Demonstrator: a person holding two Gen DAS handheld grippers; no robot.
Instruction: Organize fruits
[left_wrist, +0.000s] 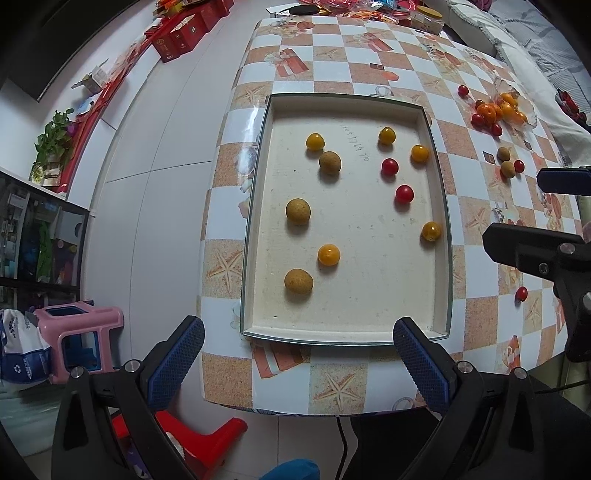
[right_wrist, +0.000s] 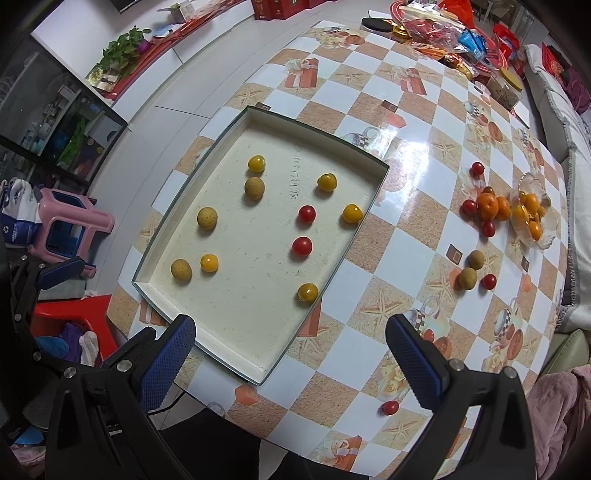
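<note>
Checkered table (right_wrist: 369, 258) carries a shallow tray (right_wrist: 382, 173), glass bowl (right_wrist: 546, 236) and loose fruit (right_wrist: 491, 205)

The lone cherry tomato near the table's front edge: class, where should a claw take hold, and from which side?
Grip the cherry tomato across its round middle, coming straight down from above with the open right claw; it lies alone on the table, leaving both flanks free.

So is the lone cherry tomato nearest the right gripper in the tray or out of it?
Out. The cherry tomato lies on the checkered tablecloth, clear of the tray, beside the open right gripper.

fruits (left_wrist: 298, 211) in tray (left_wrist: 347, 334) on table (left_wrist: 369, 48)
</note>
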